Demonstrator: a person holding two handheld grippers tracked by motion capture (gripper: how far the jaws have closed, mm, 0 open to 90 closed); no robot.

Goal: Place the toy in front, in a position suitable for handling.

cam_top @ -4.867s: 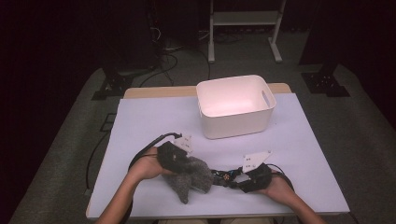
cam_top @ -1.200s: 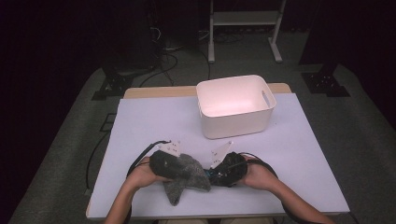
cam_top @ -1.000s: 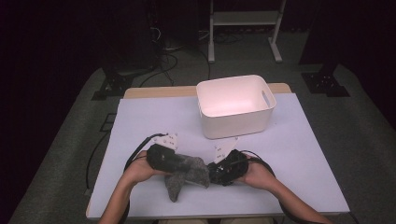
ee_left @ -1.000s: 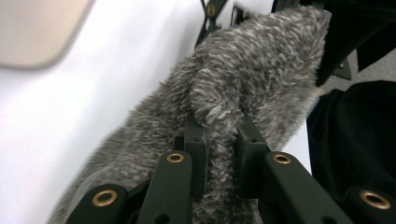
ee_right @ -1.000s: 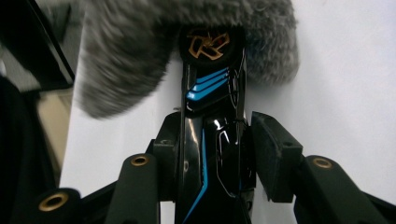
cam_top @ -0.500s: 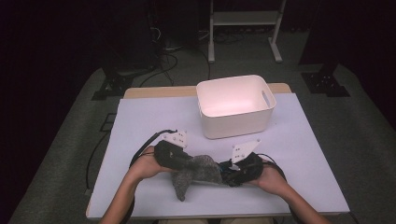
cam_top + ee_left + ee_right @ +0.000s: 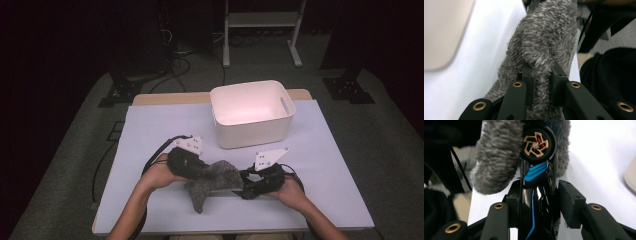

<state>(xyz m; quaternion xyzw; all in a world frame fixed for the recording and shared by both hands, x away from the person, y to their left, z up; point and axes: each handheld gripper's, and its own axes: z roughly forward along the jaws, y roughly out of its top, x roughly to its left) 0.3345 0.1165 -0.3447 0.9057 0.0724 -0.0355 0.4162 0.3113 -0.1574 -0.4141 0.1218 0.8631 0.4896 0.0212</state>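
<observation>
Two grippers: both meet over one fuzzy grey cloth (image 7: 212,180) at the near edge of the table.
Left gripper (image 7: 541,82): jaws pressed tight on a fold of the cloth's pile.
Right gripper (image 7: 541,202): jaws clamped on a glossy black toy car (image 7: 537,180) with blue stripes and a copper-spoked wheel; the cloth wraps over its far end.
Cloth, where: slung between the two grippers, one corner drooping onto the tabletop (image 7: 160,125).
Cloth, handling: soft, light and limp; it should sag wherever unsupported, so pinch a thick fold rather than loose fibres.
Car, handling: hard and slick, probably light; best gripped across its flat sides, as it may slide out of the pads.
Bin: a white plastic bin (image 7: 252,114) with handle slots stands well apart, farther back.
Surface: pale, smooth sheet over a wooden top.
Room: dark, grey carpet, cables, a white stand behind.
</observation>
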